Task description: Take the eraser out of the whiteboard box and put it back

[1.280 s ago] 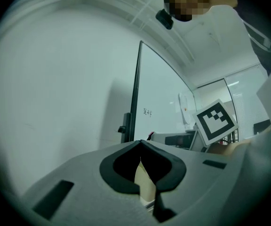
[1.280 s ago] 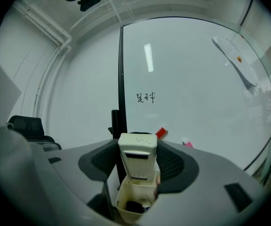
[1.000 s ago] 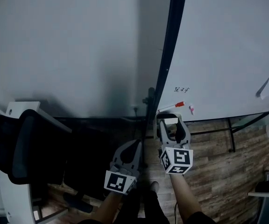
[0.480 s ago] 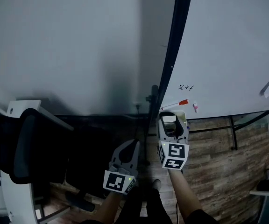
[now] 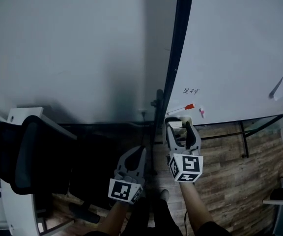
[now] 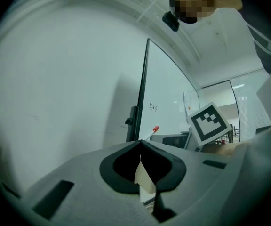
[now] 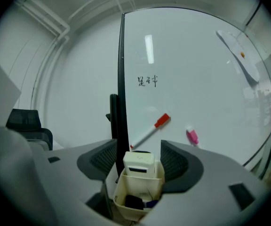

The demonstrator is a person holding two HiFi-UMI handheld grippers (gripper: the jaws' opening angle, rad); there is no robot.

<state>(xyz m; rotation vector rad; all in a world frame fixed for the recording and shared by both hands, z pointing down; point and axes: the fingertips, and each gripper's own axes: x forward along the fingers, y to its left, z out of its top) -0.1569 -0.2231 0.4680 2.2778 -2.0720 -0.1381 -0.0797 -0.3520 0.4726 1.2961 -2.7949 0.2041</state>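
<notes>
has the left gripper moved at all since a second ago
No. In the head view the left gripper sits at the same spot relative to the black chair to its left as it did a second ago, with no visible shift either way.

The right tongs (image 5: 181,126) have just spread a little wider around the eraser (image 7: 138,163), which stands in the whiteboard box (image 7: 121,192) without being pressed. Since half a second ago they have drawn slightly back from the whiteboard (image 5: 240,58).

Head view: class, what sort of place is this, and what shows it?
Probably an office or meeting room: a whiteboard with a red-capped marker, a black office chair, and wood-pattern flooring.
</notes>
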